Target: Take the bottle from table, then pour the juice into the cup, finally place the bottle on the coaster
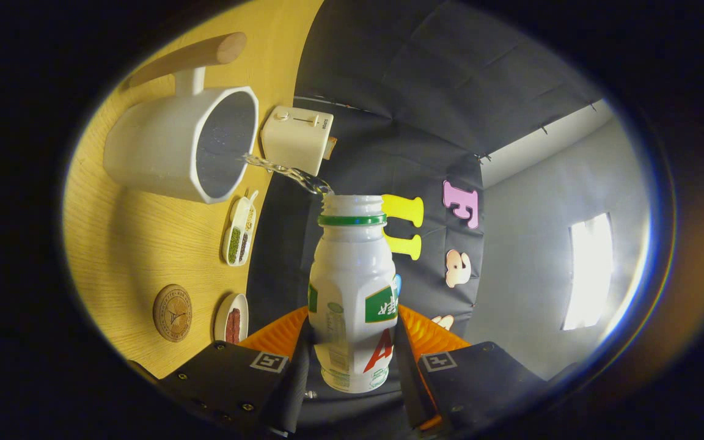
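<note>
- My gripper [352,342] clamps the bottle [352,287], mouth pointing ahead.
- Cup [181,146] lies just beyond the mouth (stream reaches it).
- Coaster [172,312] sits nearer, beside my fingers.

The bottle [352,287] looks like smooth white plastic with a slight sheen, a printed wrap round its body and a green plastic ring under the open neck; both fingers of the gripper [352,354] press on its sides. The stream [285,172] leaving it is clear and glistening. The cup [175,150] is matt white with a dark speckled inside and a smooth wooden handle [196,56]. The table [126,244] shows pale wood grain. The coaster [172,312] looks like engraved wood. The toaster [296,138] is matt cream plastic. The wall [401,73] is creased dark cloth.
</note>
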Motion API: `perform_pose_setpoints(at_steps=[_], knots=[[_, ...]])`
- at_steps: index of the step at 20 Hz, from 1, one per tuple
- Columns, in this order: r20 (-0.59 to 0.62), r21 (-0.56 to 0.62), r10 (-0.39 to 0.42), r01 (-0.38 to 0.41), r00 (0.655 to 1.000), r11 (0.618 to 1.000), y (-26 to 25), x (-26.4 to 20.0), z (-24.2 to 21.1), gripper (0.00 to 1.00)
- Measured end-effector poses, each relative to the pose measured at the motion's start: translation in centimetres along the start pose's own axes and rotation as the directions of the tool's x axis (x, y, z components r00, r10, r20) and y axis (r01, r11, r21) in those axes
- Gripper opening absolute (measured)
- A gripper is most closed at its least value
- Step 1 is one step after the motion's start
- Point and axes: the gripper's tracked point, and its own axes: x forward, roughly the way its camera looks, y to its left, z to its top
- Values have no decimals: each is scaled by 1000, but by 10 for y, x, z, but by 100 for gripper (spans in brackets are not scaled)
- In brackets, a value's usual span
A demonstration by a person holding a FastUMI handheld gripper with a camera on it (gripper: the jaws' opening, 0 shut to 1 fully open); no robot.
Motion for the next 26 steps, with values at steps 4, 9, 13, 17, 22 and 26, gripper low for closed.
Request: perform_pose_setpoints(at_steps=[4, 9, 13, 17, 22, 26], knots=[[-1, -23, -1, 1, 1000, 1000, -1, -1, 2, 65], [0, -37, -11, 11, 1000, 999, -1, -1, 0, 65], [5, -66, -25, 25, 1000, 998, -5, -2, 2, 65], [13, -93, -27, 28, 1000, 995, -6, -4, 5, 65], [28, -123, -21, 24, 999, 992, -7, 3, 12, 65], [45, -155, -44, 50, 998, 987, -13, 9, 18, 65]])
